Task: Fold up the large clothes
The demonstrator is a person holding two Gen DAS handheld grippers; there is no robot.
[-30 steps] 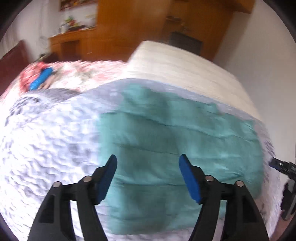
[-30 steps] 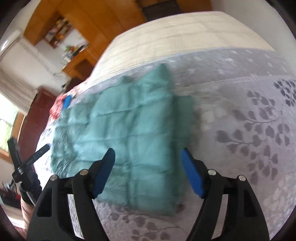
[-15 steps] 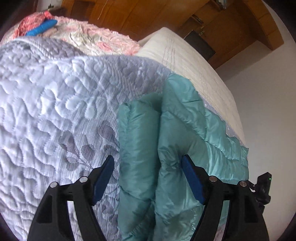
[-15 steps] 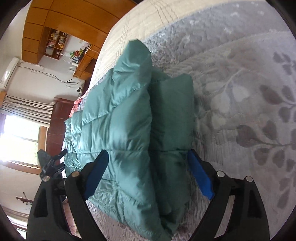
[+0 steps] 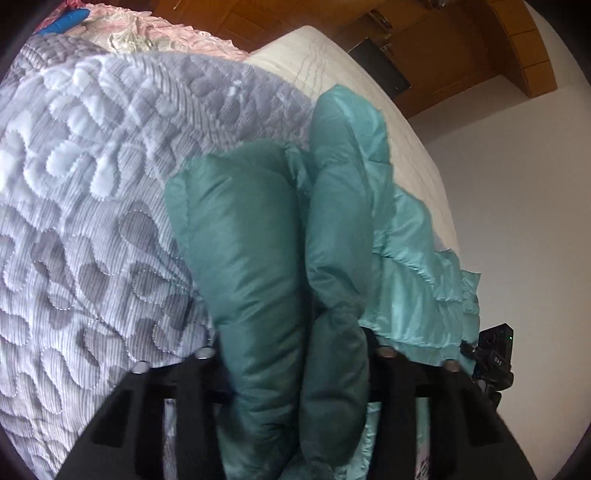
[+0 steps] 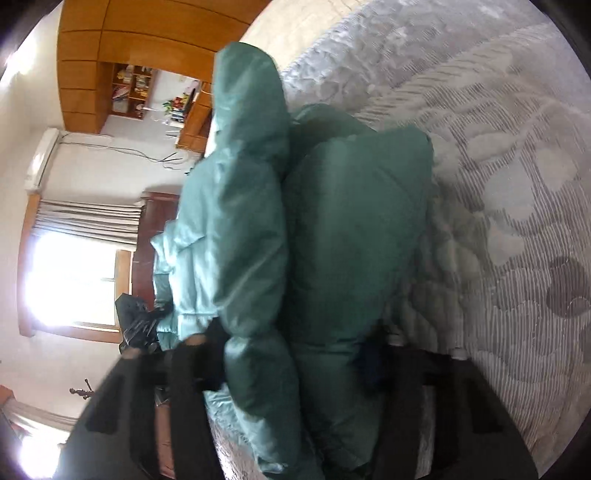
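Observation:
A teal quilted down jacket [image 5: 258, 240] lies folded in thick layers on a grey-and-white quilted bedspread [image 5: 85, 206]. My left gripper [image 5: 295, 354] has its jaws around the stacked layers at one end; the fabric bulges between them and hides the fingertips. The jacket also fills the right wrist view [image 6: 325, 229]. My right gripper [image 6: 295, 354] straddles the layers at the opposite end in the same way. The other gripper shows small beyond the jacket in each view [image 5: 495, 358] [image 6: 140, 325].
A cream mattress cover [image 5: 354, 70] lies beyond the bedspread, with pink floral bedding [image 5: 155, 26] at the far left. Wooden wardrobes [image 6: 122, 40] stand behind. A bright window with curtains [image 6: 74, 266] is on the left of the right wrist view. A white wall [image 5: 517, 184] is on the right.
Both grippers have dropped from above the flat jacket to its two ends and pushed in around the folded layers. The jaws have narrowed onto the fabric, which now bulges up between them.

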